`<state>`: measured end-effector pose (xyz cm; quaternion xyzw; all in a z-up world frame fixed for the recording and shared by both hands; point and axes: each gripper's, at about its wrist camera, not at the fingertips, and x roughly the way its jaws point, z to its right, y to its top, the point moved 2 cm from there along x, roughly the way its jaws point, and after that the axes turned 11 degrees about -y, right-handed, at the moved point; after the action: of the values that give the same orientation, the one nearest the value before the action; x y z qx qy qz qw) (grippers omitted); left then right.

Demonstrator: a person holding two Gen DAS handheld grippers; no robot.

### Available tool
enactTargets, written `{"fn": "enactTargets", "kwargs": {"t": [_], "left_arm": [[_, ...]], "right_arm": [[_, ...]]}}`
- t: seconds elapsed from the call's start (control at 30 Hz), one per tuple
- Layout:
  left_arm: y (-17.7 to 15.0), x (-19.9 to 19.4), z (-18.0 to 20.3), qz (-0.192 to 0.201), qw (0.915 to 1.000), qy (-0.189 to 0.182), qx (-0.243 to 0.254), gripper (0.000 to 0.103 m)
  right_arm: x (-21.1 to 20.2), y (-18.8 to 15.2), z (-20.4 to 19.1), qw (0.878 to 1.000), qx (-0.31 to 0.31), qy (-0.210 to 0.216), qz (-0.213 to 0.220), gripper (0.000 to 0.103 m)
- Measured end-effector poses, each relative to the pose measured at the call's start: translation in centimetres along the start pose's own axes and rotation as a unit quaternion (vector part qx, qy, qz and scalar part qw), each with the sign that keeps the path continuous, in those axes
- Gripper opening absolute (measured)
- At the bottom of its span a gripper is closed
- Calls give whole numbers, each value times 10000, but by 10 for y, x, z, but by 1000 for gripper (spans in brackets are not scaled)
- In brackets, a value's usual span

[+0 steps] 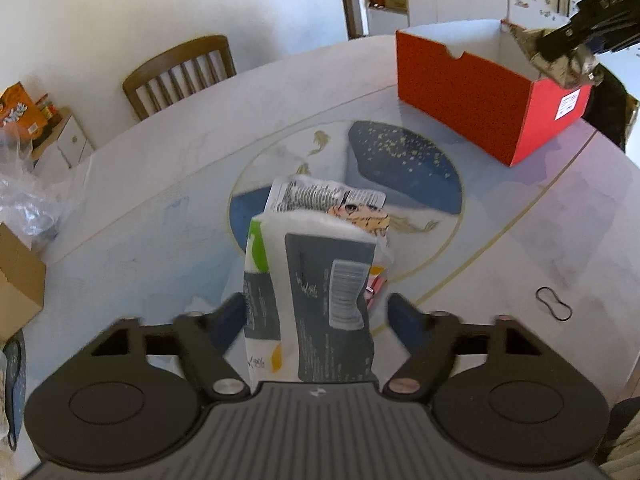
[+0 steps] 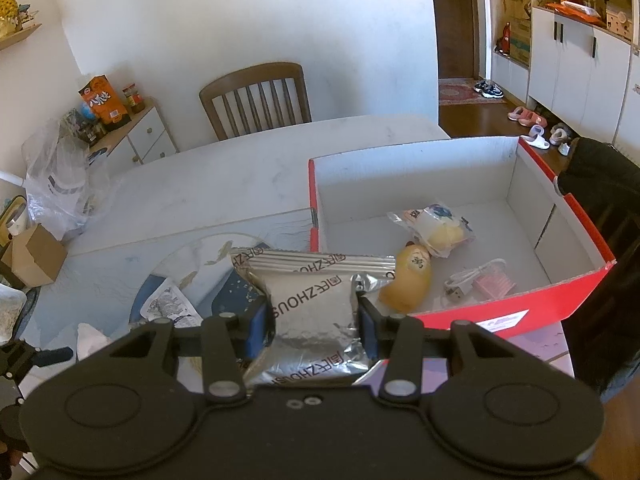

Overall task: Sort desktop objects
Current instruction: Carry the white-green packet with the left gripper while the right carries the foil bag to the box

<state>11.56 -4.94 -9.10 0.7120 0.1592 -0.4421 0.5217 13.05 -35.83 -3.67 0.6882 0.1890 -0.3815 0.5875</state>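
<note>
A white, grey and green tissue pack (image 1: 312, 280) lies on top of a printed snack packet (image 1: 320, 196) on the table. My left gripper (image 1: 316, 316) is down around the pack with its jaws open: the left finger is at the pack's side and a small gap shows at the right finger (image 1: 404, 320). My right gripper (image 2: 316, 320) is shut on a silver foil packet (image 2: 316, 304), held just outside the near left corner of the red box (image 2: 516, 300). The box holds a yellow toy (image 2: 408, 280), a wrapped item (image 2: 436, 228) and a white cable (image 2: 468, 280).
A black hair band (image 1: 554, 304) lies on the table to the right. A brown cardboard box (image 1: 16, 276) and a clear plastic bag (image 1: 28, 196) sit at the left edge. A wooden chair (image 1: 180, 72) stands behind the table.
</note>
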Motion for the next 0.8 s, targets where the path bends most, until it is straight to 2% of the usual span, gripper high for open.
{"fn": "enactTargets", "kwargs": {"t": [0.03,0.1,0.13,0.27,0.5,0.8], "left_arm": [[-1,2,-1,-43,10000,28,-22,53],[-3,4,-2,-71,9999,115,-38,46],[-3,5,-1,-59,9998,165,-21,36],[0,3,-4,11,9996,262,-54,17],[12,-3,-13,101,9986,254,-455,13],[48,-26,-4,414,9963,109,-742,13]], "right_arm": [[0,0,1,10000,5,-4,-1,45],[0,0,2,10000,10,-3,-5,45],[0,0,2,10000,10,-6,-3,45],[1,1,6,10000,25,-7,-6,45],[4,5,20,10000,35,29,-1,45],[9,14,48,10000,6,61,36,45]]}}
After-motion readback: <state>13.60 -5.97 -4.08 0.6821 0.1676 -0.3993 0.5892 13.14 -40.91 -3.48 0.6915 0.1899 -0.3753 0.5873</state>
